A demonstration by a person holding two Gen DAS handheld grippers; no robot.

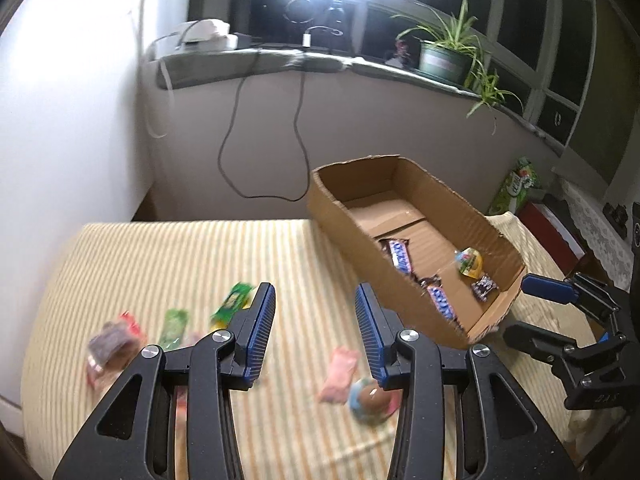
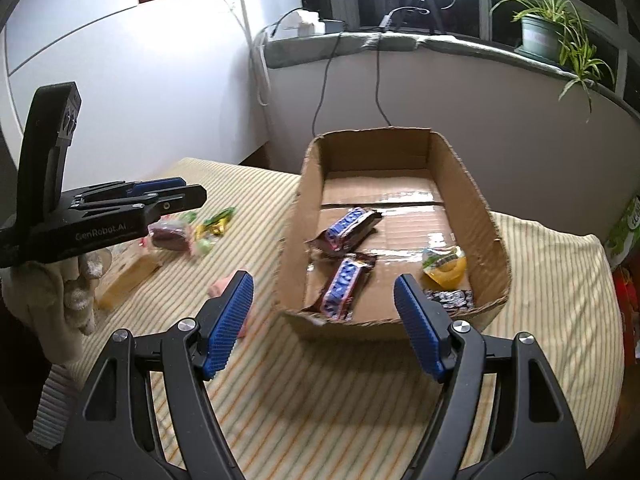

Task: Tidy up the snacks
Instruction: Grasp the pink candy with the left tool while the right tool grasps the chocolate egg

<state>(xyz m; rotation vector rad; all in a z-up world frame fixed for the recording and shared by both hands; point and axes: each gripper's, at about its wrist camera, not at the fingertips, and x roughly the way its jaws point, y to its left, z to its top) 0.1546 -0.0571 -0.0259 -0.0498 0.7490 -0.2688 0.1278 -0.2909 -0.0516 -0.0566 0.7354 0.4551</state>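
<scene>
Inside the open brown cardboard box point(image 2: 460, 184), on its floor: two brown-and-blue chocolate bars point(image 2: 346, 230), one behind the other toward the near left; a small yellow jelly cup point(image 2: 444, 266) at the near right; a small dark wrapped candy point(image 2: 450, 298) just in front of the cup, against the near wall. Box standing on the right half of the worktop with a cream cloth of thin yellow stripes point(image 2: 360, 392).

Left of the box, loose on the cloth: a pink wrapped snack point(image 1: 339, 368) and a round pastel-coloured snack with a brown centre point(image 1: 370, 398) just beside it; further left, two green packets point(image 1: 230, 306), a dark reddish packet point(image 1: 112, 342), all blurred. A long tan bar point(image 2: 128, 280) near them as well, seen from the right wrist.

Left gripper point(image 1: 315, 332) over the loose snacks, blue pads apart, nothing between them. Right gripper point(image 2: 324, 324) before the near wall of the box, pads wide apart, also holding nothing. A gloved hand point(image 2: 60, 300) under the left gripper's black body.

Behind, a grey window ledge point(image 1: 248, 66) with hanging black cables, a potted green plant point(image 1: 448, 54), and a very bright lamp.
</scene>
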